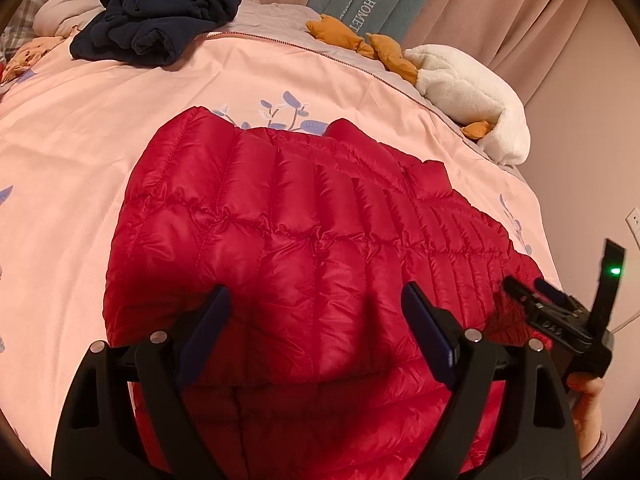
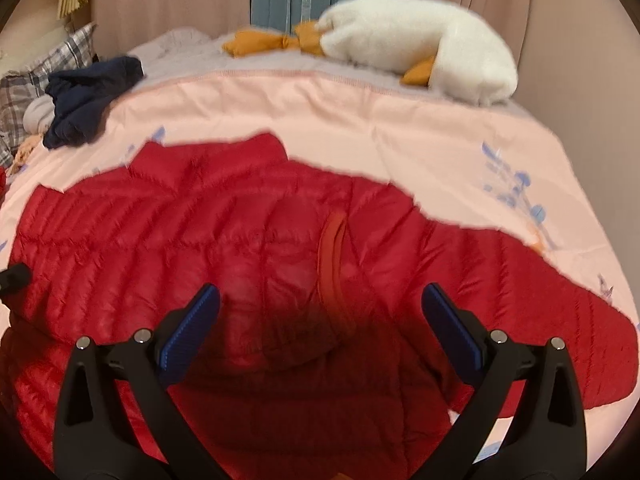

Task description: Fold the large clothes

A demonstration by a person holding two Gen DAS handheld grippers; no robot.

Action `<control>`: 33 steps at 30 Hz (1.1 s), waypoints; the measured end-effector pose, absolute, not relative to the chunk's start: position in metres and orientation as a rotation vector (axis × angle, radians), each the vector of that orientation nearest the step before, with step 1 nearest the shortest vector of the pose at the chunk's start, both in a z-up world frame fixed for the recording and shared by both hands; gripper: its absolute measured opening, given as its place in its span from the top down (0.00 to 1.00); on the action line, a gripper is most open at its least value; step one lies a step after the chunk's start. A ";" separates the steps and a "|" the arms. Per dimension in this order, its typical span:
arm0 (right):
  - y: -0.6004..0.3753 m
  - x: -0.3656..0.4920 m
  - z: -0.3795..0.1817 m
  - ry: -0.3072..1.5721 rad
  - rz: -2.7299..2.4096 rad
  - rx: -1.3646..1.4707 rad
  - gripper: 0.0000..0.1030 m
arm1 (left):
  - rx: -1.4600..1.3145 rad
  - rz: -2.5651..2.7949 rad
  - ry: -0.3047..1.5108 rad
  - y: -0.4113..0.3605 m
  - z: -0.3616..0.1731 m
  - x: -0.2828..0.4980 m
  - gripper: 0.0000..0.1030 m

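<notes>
While a red quilted down jacket lies spread across the pink duvet on the bed, both grippers hang over its near part with nothing between their fingers. From the left wrist camera, the left gripper has its jaws spread wide above the puffy fabric, and the right gripper shows at the right edge with a green light on its body and a hand behind it. Seen from the right wrist camera, the right gripper is likewise released, its blue pads apart over the blurred jacket. Farther off, a navy fleece garment sits crumpled at the left, and a white goose plush lies at the far right edge.
</notes>
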State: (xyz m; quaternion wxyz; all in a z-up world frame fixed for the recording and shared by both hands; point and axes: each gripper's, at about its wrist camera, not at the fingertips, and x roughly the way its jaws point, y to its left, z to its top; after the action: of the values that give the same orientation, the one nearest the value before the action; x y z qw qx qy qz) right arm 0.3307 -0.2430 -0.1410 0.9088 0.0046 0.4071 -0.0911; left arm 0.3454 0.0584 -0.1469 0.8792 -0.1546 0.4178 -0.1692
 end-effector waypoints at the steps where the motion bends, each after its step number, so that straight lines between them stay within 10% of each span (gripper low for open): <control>1: -0.244 0.332 -0.147 0.861 -0.170 0.016 0.10 | -0.320 -0.353 0.871 0.059 -0.147 0.346 0.15; 12: -0.228 0.325 -0.149 0.846 -0.093 -0.035 0.87 | -0.311 -0.346 0.869 0.060 -0.147 0.344 0.15; 23: -0.250 0.305 -0.138 0.823 -0.143 -0.001 0.87 | -0.281 -0.341 0.869 0.059 -0.146 0.342 0.15; 33: -0.247 0.283 -0.114 0.703 -0.146 -0.047 0.57 | -0.125 -0.285 0.752 0.045 -0.115 0.325 0.15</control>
State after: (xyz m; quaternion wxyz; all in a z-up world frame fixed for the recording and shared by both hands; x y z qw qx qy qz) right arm 0.2826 -0.2467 -0.1137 0.9359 -0.0228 0.3441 -0.0714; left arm 0.3252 0.0452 -0.1147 0.9184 -0.0609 0.3656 -0.1384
